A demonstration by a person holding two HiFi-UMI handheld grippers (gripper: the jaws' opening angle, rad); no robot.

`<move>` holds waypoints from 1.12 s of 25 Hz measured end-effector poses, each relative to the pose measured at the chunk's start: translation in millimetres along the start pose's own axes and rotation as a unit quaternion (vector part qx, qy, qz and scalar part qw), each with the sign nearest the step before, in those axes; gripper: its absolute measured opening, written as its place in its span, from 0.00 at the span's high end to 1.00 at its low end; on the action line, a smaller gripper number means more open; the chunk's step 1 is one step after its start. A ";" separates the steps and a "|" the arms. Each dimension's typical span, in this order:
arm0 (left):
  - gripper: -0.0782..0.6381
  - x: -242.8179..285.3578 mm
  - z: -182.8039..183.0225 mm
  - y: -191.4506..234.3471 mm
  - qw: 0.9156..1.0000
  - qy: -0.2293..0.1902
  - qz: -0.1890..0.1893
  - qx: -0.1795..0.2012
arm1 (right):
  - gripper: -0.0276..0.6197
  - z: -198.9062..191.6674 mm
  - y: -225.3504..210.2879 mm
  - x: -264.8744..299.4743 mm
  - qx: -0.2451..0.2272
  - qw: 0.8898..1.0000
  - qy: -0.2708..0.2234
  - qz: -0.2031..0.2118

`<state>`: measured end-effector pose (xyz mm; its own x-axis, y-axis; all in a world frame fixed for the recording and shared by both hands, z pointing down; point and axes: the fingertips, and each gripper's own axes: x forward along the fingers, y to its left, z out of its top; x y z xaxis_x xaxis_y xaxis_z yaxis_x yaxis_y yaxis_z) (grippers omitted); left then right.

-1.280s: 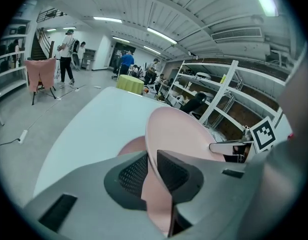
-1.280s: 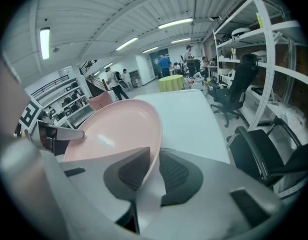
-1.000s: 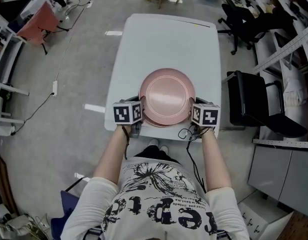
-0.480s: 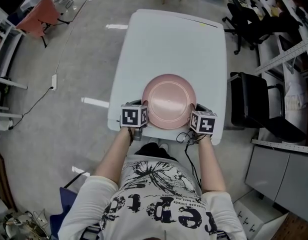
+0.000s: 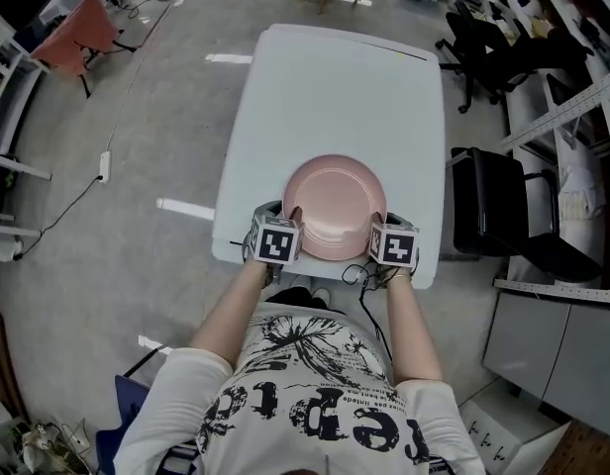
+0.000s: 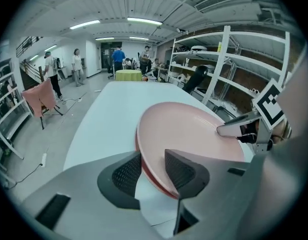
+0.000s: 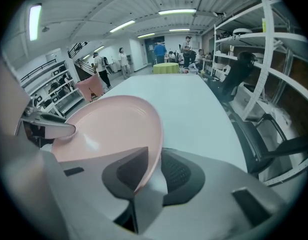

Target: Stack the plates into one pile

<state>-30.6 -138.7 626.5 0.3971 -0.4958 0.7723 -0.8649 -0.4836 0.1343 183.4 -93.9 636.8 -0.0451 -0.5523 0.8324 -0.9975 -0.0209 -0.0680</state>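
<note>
Head view: pink plates (image 5: pixel 334 209) sit piled at the near edge of the white desk (image 5: pixel 335 77), with left claw (image 5: pixel 288 218) and right claw (image 5: pixel 377 222) flanking them.
Left gripper view: claw opening, released, pile's rim between pads.
Right gripper view: same, opening, rim no longer pinched.
Advice: spread fully, then back straight out nearward without dragging the rim.

floor (image 5: pixel 137 137) grey | white table (image 5: pixel 345 97) | black office chair (image 5: pixel 503 216) right | white shelving (image 6: pixel 224 59) | ceiling strip lights (image 6: pixel 144 20)

Pink plate (image 5: pixel 335 206) sits between left gripper (image 5: pixel 288 222) and right gripper (image 5: pixel 381 229) — both jaws opening, its rim between them.
</note>
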 end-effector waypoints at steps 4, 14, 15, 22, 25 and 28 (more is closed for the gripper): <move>0.67 -1.0 1.1 -0.9 1.000 0.007 0.003 -0.007 | 0.82 -3.5 -0.8 1.2 0.002 1.000 0.006 0.003; 0.60 -6.7 5.7 5.4 0.999 -0.004 0.004 -0.036 | 0.79 7.9 1.3 0.3 -0.032 0.999 -0.027 -0.027; 0.60 -6.6 5.9 6.7 0.999 -0.005 0.004 -0.041 | 0.79 9.3 1.8 -0.4 -0.035 0.999 -0.029 -0.029; 0.60 -12.3 8.4 9.6 0.999 -0.007 0.008 -0.046 | 0.79 17.0 -3.2 -10.0 -0.035 0.998 -0.049 -0.033; 0.66 -15.8 15.6 10.0 0.999 -0.024 0.015 -0.026 | 0.81 26.5 0.0 -18.2 -0.034 0.997 -0.071 -0.015; 0.83 -27.4 21.7 11.2 0.998 -0.053 0.030 -0.016 | 0.95 34.8 2.3 -35.8 -0.063 0.993 -0.102 -0.008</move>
<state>-44.4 -146.2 593.3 0.3731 -0.5977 0.7096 -0.8967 -0.4286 0.1105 184.6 -103.1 587.8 -0.0301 -0.7105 0.7030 -0.9975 0.0668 0.0248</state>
